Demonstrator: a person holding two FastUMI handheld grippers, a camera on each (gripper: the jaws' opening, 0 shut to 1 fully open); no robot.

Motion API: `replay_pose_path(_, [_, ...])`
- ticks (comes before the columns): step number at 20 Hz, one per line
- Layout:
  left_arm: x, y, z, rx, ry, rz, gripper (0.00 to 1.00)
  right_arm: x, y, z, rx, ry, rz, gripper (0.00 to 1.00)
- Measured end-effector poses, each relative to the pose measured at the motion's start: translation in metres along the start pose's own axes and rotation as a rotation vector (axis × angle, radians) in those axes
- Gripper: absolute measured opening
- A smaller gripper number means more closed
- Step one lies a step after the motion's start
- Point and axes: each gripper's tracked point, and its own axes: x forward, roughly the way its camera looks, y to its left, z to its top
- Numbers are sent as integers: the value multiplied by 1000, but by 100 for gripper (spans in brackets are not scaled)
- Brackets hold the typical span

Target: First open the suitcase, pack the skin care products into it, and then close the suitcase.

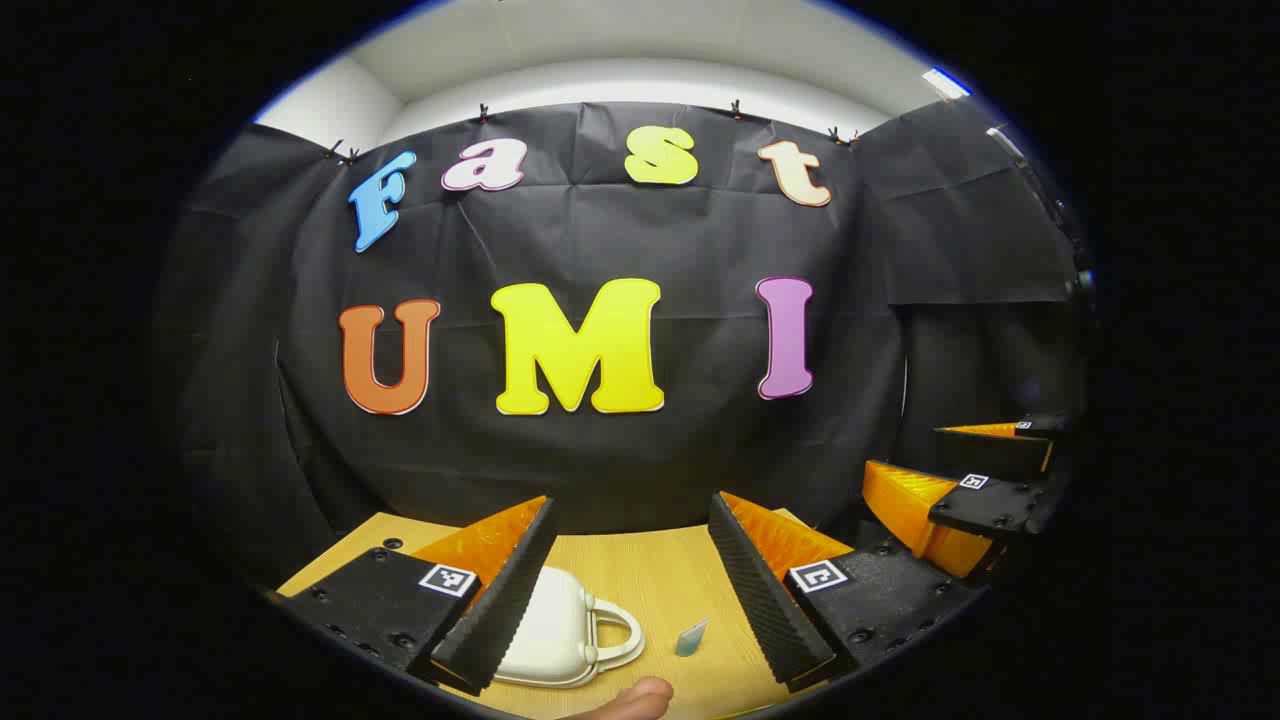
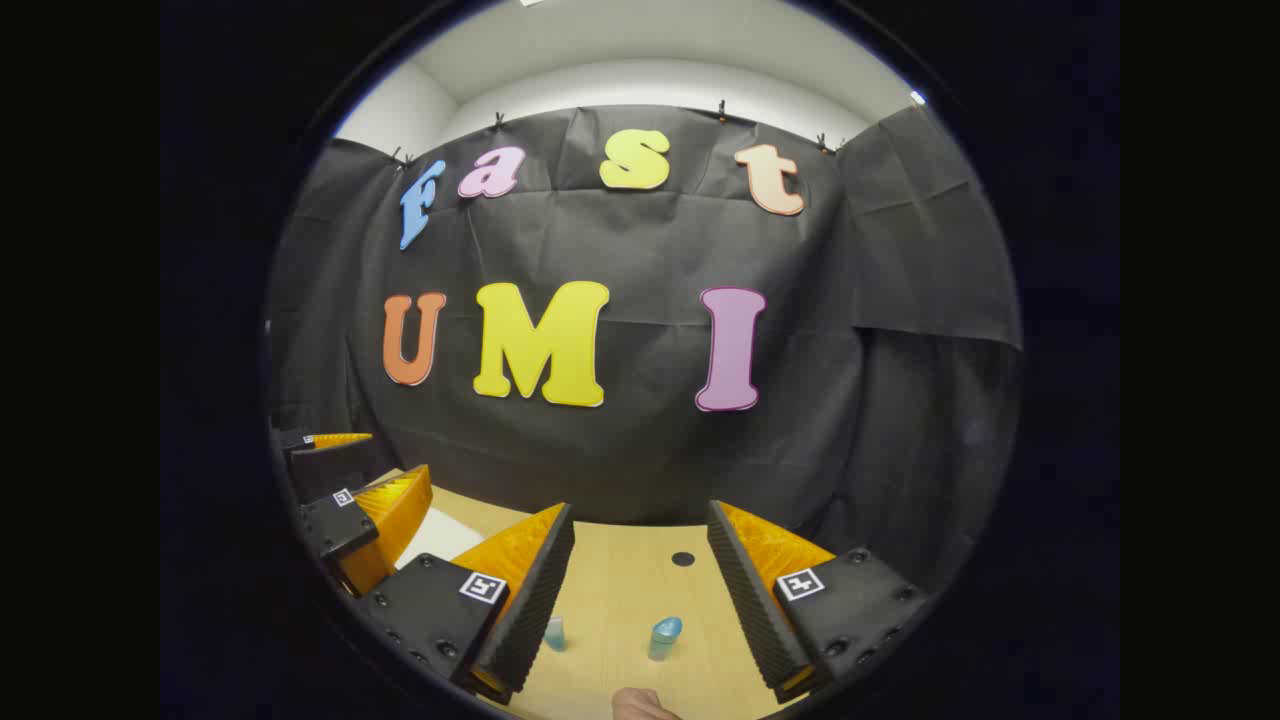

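Right now we hold both grippers raised above the wooden surface (image 1: 640,570), facing the black cloth wall (image 1: 620,450). Our left gripper (image 1: 632,590) stands with its two fingers wide apart and nothing between them. Below it, in the left gripper view, the small white suitcase (image 1: 555,635) lies flat on the surface with its lid down, its looped handle (image 1: 618,630) pointing toward the middle of the surface; the near part of the case is covered by the gripper's left finger. Just beside the handle, apart from it, a small pale blue skin care tube (image 1: 691,636) stands tilted on the wood. A fingertip (image 1: 635,700) of ours shows at the bottom edge.

Our right gripper (image 2: 640,600) is likewise spread open and empty. Between its fingers in the right gripper view we see a blue skin care bottle (image 2: 664,637) standing upright on the surface, and a second pale blue item (image 2: 555,632) close against the left finger, partly hidden. A dark round hole (image 2: 683,559) sits in the wood farther back. Each view catches the other gripper off to the side, also open.
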Motion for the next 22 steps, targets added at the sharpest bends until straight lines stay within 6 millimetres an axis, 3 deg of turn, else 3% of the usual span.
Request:
replay_pose_path(8, [2, 9, -5, -29, 18, 47, 98, 5, 12, 13, -61, -58, 41, 79])
replay_pose_path(15, [6, 17, -9, -48, 28, 66, 98, 11, 19, 9, -52, -44, 57, 79])
replay_pose_path(20, [10, 24, -17, 2, 13, 89, 98, 14, 5, 15, -58, -68, 29, 78])
replay_pose_path(22, [13, 26, -29, 98, -21, 86, 98, 17, -12, 18, -123, -97, -3, 79])
